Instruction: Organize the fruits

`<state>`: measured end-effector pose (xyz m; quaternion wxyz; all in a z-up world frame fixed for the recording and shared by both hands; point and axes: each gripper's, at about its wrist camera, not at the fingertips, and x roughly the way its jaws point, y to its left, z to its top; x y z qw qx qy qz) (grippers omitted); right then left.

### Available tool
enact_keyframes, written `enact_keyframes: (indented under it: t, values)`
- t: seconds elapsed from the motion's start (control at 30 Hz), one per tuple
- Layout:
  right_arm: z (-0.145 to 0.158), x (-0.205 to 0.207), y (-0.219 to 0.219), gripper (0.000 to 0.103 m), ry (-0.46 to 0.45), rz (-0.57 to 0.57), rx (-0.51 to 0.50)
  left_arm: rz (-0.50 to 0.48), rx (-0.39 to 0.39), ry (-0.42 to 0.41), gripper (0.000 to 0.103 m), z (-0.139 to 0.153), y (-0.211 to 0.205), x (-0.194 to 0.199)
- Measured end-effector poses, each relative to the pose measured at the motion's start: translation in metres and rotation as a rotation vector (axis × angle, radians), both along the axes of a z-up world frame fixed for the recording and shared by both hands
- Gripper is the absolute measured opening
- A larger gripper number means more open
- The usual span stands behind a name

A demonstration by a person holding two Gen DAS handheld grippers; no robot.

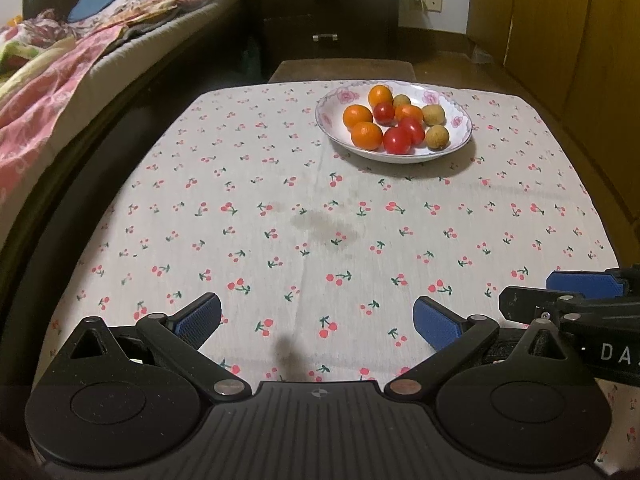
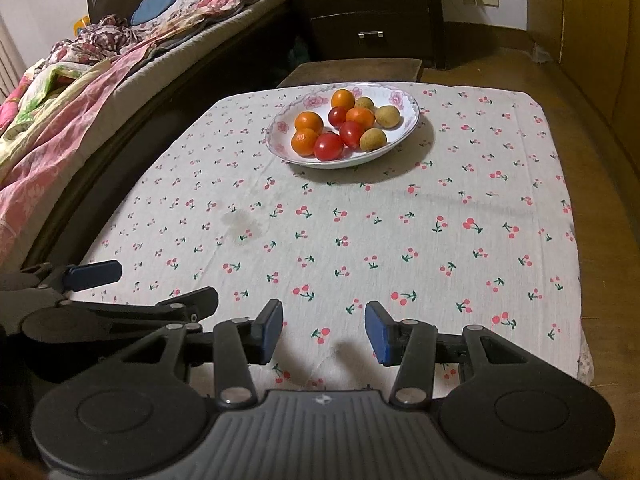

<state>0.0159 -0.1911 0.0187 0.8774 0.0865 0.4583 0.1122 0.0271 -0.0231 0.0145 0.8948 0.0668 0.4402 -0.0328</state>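
Left wrist view: left tongs (image 1: 317,320) spread, empty, well short of the plate (image 1: 460,142); all fruits (image 1: 394,122) lie mixed on that plate. Right wrist view: right tongs (image 2: 324,330) spread, empty, equally far back. The scene fits gathering finished or sorting pending. The plate's far inner side is hidden behind fruit.

A home bedroom: an unmade bed (image 2: 120,52) beside a dark nightstand (image 2: 372,12).

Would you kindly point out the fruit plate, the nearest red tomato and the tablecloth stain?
fruit plate (image 1: 456,142), left wrist view, front-right rim.
nearest red tomato (image 1: 397,141), left wrist view, its middle.
tablecloth stain (image 2: 240,220), right wrist view, its centre.
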Motion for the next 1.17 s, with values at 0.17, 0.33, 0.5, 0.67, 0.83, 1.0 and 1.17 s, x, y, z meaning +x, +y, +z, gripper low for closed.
enact_keyframes:
  t: [0.17,0.33,0.5,0.67,0.83,1.0,1.17]
  values:
    - [0.0002,-0.0026,-0.0006,0.045,0.002,-0.004,0.001,-0.004,-0.002,-0.001,0.103,0.0000,-0.0003,-0.0021]
    - [0.0002,-0.0041,-0.0005,0.045,0.004,-0.003,0.000,-0.005,0.000,0.000,0.103,-0.0001,-0.0010,-0.0037]
    - [-0.0007,-0.0053,-0.0004,0.045,0.011,-0.006,-0.004,-0.006,0.001,0.006,0.103,-0.0014,-0.0015,-0.0046]
    - [-0.0006,-0.0059,-0.0009,0.045,0.012,-0.007,-0.004,-0.007,0.003,0.005,0.103,-0.0014,-0.0017,-0.0056]
    - [-0.0006,-0.0062,-0.0007,0.045,0.013,-0.007,-0.005,-0.006,0.002,0.008,0.103,-0.0015,-0.0022,-0.0053]
    - [-0.0007,-0.0061,-0.0015,0.045,0.011,-0.010,-0.002,-0.008,-0.011,0.010,0.101,-0.0011,-0.0021,-0.0054]
    - [-0.0008,-0.0063,-0.0016,0.045,0.013,-0.010,-0.003,-0.007,-0.009,0.012,0.101,-0.0013,-0.0028,-0.0049]
